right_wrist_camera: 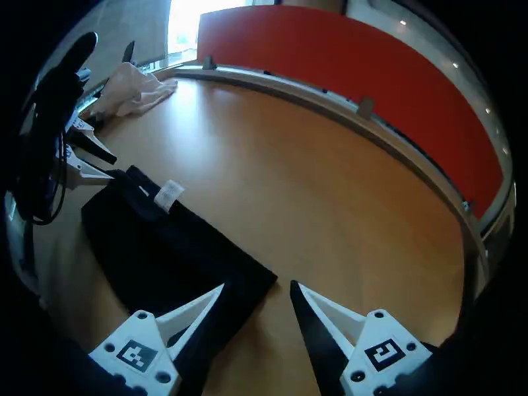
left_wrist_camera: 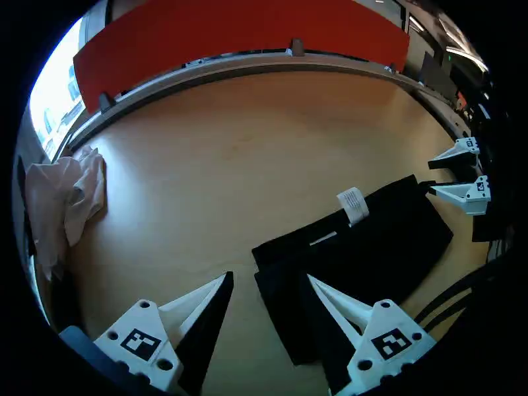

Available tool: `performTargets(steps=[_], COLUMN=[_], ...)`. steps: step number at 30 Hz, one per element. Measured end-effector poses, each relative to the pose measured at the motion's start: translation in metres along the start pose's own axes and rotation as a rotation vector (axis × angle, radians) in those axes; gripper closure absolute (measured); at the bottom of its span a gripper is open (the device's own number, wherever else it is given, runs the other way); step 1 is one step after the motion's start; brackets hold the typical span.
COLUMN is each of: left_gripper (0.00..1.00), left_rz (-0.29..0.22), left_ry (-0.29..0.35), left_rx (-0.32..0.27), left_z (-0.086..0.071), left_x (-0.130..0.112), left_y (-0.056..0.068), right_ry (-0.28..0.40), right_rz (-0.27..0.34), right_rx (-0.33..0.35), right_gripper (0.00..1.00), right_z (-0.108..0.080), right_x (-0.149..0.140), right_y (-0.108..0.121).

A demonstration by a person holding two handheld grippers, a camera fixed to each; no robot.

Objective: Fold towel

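A black towel (left_wrist_camera: 369, 254) lies folded into a rectangle on the wooden table (left_wrist_camera: 231, 158), with a white label (left_wrist_camera: 353, 204) on its top side. My left gripper (left_wrist_camera: 268, 276) is open, its right finger over the towel's near corner. My right gripper (left_wrist_camera: 432, 177) is open at the towel's far corner. In the right gripper view the towel (right_wrist_camera: 158, 244) lies at lower left with its label (right_wrist_camera: 168, 193). My right gripper (right_wrist_camera: 257, 285) stands open there, left finger over the towel's edge. The left gripper (right_wrist_camera: 112, 167) sits at the far corner.
A crumpled pale cloth (left_wrist_camera: 63, 198) (right_wrist_camera: 135, 89) lies near the table's edge. A red divider panel (left_wrist_camera: 244, 33) (right_wrist_camera: 369, 72) runs along the back of the table behind a grey rail. Dark cables (right_wrist_camera: 39, 165) hang by the left gripper.
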State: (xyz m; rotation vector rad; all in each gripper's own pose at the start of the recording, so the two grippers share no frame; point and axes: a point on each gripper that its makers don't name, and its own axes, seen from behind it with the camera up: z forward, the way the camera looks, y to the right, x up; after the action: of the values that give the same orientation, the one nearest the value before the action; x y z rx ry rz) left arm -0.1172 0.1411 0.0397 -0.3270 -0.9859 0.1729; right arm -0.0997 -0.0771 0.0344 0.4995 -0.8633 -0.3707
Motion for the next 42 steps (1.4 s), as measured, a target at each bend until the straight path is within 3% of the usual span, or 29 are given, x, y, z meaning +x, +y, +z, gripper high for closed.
performTargets(steps=[6, 7, 8, 11, 13, 26, 42], left_gripper=[0.19, 0.13, 0.08, 0.06, 0.05, 0.05, 0.05], left_rz=[0.006, 0.006, 0.006, 0.006, 0.005, -0.012, -0.070], left_ry=[0.017, 0.019, 0.023, 0.030, 0.031, 0.029, 0.003], left_rx=[0.014, 0.015, 0.016, 0.018, 0.016, 0.010, 0.002], left_z=[-0.003, -0.004, -0.005, -0.008, -0.010, -0.022, -0.053], left_x=[0.010, 0.011, 0.013, 0.016, 0.016, 0.004, -0.053], left_y=[-0.006, -0.007, -0.008, -0.009, -0.009, -0.004, 0.013], right_ry=[0.014, 0.016, 0.019, 0.032, 0.037, 0.051, 0.057], right_rz=[0.003, 0.003, 0.004, 0.006, 0.008, 0.017, 0.052], right_rx=[-0.018, -0.018, -0.018, -0.016, -0.015, -0.006, 0.007], right_gripper=[0.32, 0.32, 0.28, 0.10, 0.07, 0.06, 0.06], right_z=[0.002, 0.001, 0.001, -0.001, -0.003, -0.020, -0.054], right_x=[0.009, 0.010, 0.012, 0.015, 0.015, 0.005, -0.028], right_y=[0.007, 0.007, 0.008, 0.008, 0.007, -0.002, -0.032])
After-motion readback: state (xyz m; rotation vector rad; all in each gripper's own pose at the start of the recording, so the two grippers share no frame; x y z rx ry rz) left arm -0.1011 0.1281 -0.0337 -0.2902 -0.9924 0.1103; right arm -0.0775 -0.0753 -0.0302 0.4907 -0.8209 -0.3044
